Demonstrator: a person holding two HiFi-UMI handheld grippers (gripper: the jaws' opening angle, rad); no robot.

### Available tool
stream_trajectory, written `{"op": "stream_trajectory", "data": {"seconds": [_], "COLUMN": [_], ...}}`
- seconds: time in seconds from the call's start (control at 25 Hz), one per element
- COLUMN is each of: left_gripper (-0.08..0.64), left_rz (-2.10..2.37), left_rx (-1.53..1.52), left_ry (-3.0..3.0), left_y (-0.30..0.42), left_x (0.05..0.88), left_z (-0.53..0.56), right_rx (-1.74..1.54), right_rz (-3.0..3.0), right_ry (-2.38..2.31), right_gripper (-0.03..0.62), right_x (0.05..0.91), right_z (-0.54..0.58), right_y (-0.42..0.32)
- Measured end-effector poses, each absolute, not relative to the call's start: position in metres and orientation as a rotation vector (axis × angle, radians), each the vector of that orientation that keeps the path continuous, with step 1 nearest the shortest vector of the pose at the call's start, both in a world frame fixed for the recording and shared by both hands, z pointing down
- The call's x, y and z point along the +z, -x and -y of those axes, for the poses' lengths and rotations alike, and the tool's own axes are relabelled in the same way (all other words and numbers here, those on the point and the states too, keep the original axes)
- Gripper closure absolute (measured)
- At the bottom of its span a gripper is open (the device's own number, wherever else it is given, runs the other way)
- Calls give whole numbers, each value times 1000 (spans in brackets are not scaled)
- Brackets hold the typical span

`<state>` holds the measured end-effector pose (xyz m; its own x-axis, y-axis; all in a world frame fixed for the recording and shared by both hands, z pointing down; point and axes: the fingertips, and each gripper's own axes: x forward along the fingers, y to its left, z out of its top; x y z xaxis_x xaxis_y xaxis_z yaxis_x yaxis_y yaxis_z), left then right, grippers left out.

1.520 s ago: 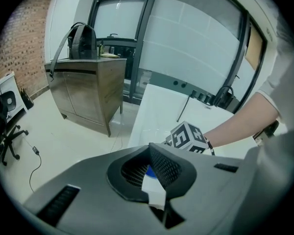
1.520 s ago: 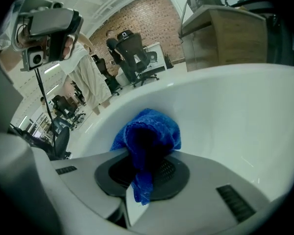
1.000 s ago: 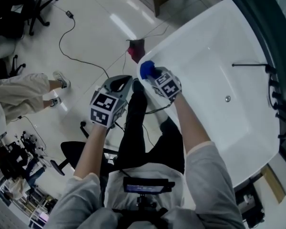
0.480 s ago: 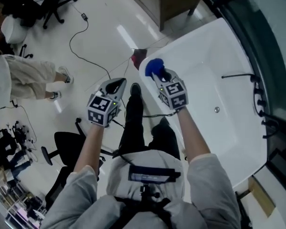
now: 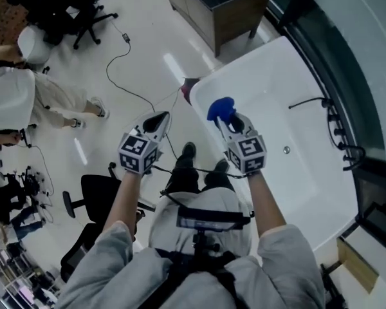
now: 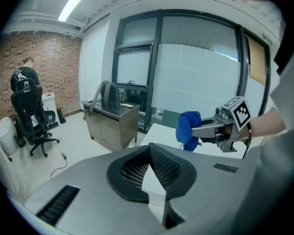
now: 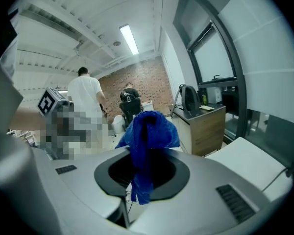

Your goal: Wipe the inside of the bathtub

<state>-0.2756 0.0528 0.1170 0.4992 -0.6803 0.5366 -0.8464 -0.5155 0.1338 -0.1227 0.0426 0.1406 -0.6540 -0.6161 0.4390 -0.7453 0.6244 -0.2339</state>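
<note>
Right gripper (image 5: 231, 122) is clamped on a blue cloth (image 5: 220, 107); in its own view the cloth is bunched up above the jaws with a tail hanging down between them. It's held up over the near corner of the white bathtub (image 5: 270, 76), and I can't tell if it's touching the rim. The tub's drain (image 5: 286, 150) and black faucet (image 5: 309, 101) sit further along. Left gripper (image 5: 159, 117) is out over the floor beside the tub, jaws together with nothing in them. The only print I can spot is the black-and-white square markers on the cubes (image 5: 139, 152), nothing readable. A wooden cabinet (image 5: 212, 11) stands past the tub's end, and a cable (image 5: 125, 82) trails across the floor.
</note>
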Motion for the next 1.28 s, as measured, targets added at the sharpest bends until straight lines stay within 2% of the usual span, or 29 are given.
{"op": "stream_trajectory", "data": {"seconds": [0.28, 0.76, 0.96, 1.28], "left_gripper": [555, 555, 555, 555], "left_rz": [1073, 647, 459, 427], "left_rx": [540, 528, 567, 532], "left_ry": [-2502, -2692, -2729, -2781], "left_y": [246, 214, 178, 131], "left_x": [103, 104, 121, 111], "left_z": [-62, -92, -114, -162], "right_rx": [629, 694, 756, 793], "right_rz": [2462, 2036, 1825, 1634], "right_ry": [-1444, -2020, -2239, -2377], "right_gripper": [534, 532, 532, 532], "right_x": [102, 108, 115, 125], "right_z": [-83, -196, -260, -353], "right_y": [76, 30, -11, -71]}}
